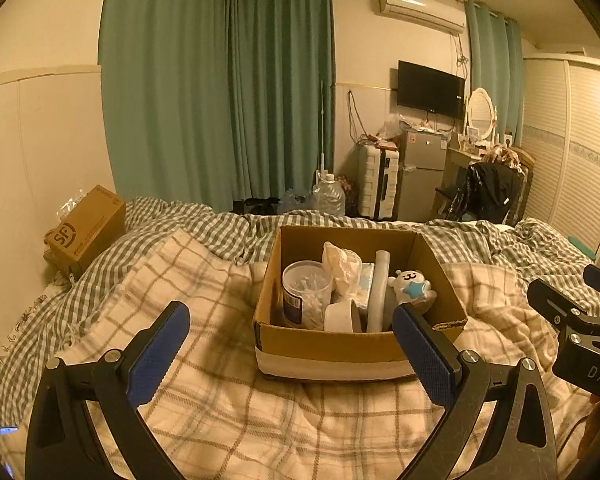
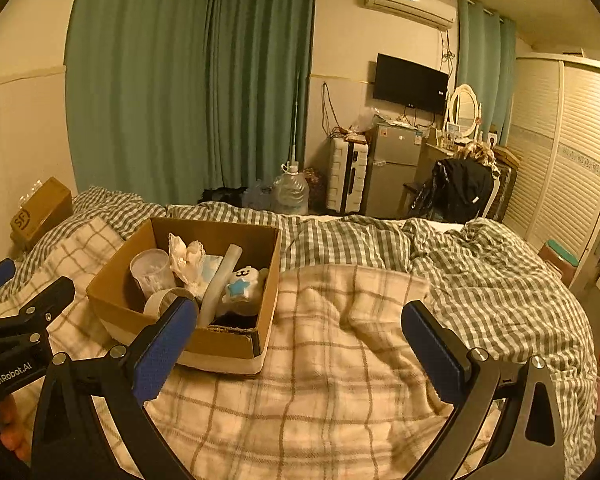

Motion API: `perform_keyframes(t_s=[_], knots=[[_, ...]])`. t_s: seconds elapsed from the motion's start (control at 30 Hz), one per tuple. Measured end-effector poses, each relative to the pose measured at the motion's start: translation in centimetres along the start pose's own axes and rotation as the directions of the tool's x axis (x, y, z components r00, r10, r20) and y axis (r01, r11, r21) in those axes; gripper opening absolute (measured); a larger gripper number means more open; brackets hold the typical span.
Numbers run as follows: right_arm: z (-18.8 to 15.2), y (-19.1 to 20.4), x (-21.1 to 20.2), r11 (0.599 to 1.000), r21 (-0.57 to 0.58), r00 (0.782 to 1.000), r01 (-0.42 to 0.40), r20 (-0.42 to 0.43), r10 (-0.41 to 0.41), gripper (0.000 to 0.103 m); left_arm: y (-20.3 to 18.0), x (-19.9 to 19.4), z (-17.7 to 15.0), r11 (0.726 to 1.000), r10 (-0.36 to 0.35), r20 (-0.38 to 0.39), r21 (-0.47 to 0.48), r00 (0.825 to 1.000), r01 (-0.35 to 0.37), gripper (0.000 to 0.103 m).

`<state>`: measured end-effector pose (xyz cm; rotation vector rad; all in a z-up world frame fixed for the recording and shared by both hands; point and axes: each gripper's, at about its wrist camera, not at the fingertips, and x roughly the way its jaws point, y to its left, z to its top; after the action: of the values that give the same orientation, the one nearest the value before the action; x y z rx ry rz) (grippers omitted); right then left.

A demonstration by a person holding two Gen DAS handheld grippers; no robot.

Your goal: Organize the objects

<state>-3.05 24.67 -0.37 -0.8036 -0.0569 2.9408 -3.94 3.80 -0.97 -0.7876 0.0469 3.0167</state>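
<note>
Where blanket (image 1: 260, 420) lies, box (image 1: 360, 346) holding toy (image 1: 410, 286), cup (image 1: 306, 288)

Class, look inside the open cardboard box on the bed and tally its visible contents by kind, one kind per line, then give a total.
In the cardboard box:
Clear tub of cotton swabs: 1
Crumpled tissue or wrapper: 1
Pale tube: 1
White toy with a blue star: 1
Roll of tape: 1
Light blue packet: 1
Total: 6 visible items; anything underneath is hidden.

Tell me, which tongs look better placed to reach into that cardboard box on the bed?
Probably the left tongs: open, with the box straight ahead between their tips. The right tongs, also open, face bare blanket, with the box off to their left.
</note>
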Motion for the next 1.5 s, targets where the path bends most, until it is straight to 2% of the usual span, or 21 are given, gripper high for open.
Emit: perform_keyframes(t_s=[0.37, 1.5], knots=[[-0.15, 0.23, 0.16, 1.000, -0.012, 1.000, 0.008, -0.004, -0.008, 0.103, -0.64, -0.11, -0.02, 0.999, -0.010, 0.001, 0.035, 1.000, 0.010, 0.103], [-0.52, 0.31, 0.44, 1.000, -0.013, 1.000, 0.011, -0.015, -0.011, 0.103, -0.32, -0.14, -0.08, 1.000, 0.011, -0.010, 0.018, 1.000, -0.011, 0.103]])
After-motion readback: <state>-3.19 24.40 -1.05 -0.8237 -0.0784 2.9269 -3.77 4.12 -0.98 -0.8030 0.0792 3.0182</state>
